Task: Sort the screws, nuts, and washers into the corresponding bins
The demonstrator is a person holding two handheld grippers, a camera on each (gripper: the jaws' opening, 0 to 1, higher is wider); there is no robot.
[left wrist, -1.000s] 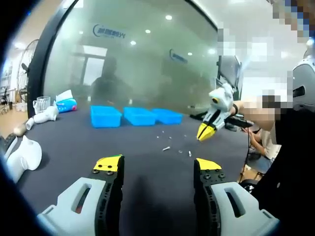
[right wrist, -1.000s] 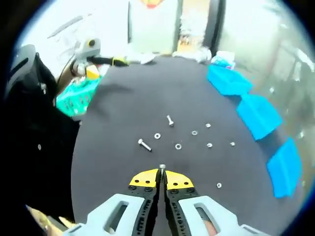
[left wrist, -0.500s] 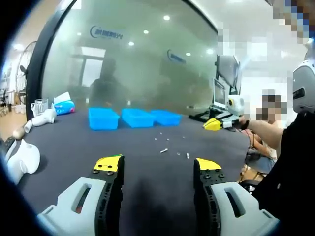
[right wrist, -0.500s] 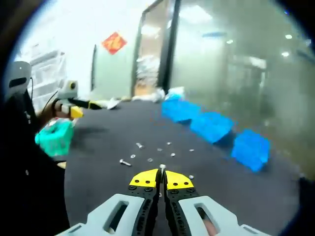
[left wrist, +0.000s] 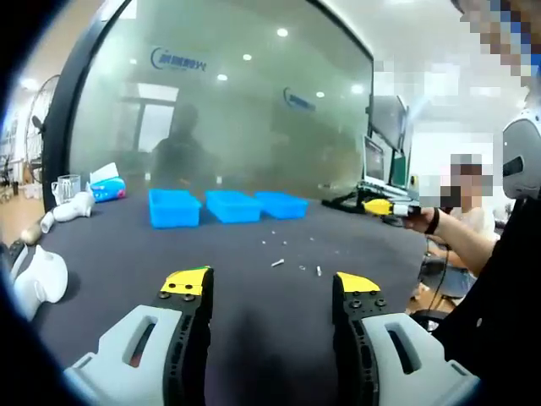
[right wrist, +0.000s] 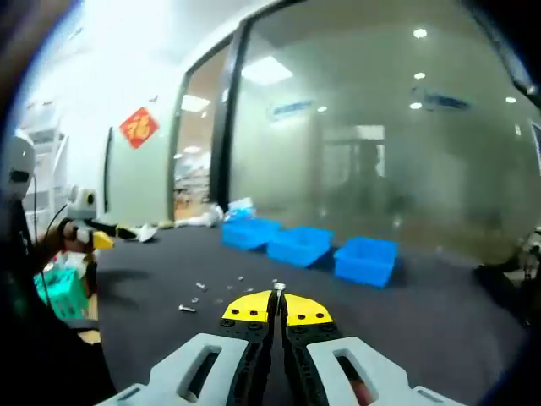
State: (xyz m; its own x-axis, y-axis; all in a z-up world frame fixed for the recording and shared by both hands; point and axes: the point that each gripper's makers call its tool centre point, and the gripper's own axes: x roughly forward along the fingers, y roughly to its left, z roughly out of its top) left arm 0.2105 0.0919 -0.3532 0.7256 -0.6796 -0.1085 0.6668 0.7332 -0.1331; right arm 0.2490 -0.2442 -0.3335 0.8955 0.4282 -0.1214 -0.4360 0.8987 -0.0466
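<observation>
1. While the left gripper [left wrist: 270, 283] waits near the front edge of the dark table [left wrist: 127, 245], its jaws stand wide apart and hold nothing.
2. On the left of the table in the left gripper view lie white objects [left wrist: 38, 275], and further back a cup [left wrist: 66, 184].
3. In the middle, at the far side, three blue bins [left wrist: 228, 205] stand in a row before the glass wall [left wrist: 237, 101].
4. Between the bins and the left gripper, a little to the right, the loose screws, nuts and washers [left wrist: 292, 258] are scattered on the bare table.
5. On the right, the right gripper [right wrist: 277, 298] has its jaws pressed together, and a small screw [right wrist: 279, 287] stands up between the tips, probably pinched by its lower end.
6. Such parts are light, hard and smooth, so I judge they slip or roll easily; a screw is best taken across the shank, and a flat washer by its edge.
7. In both views the scattered pieces are too small to tell nuts from washers, and the inside of the bins is hidden behind their walls.
8. A green basket [right wrist: 59, 292] at the left edge of the right gripper view is cut off.
</observation>
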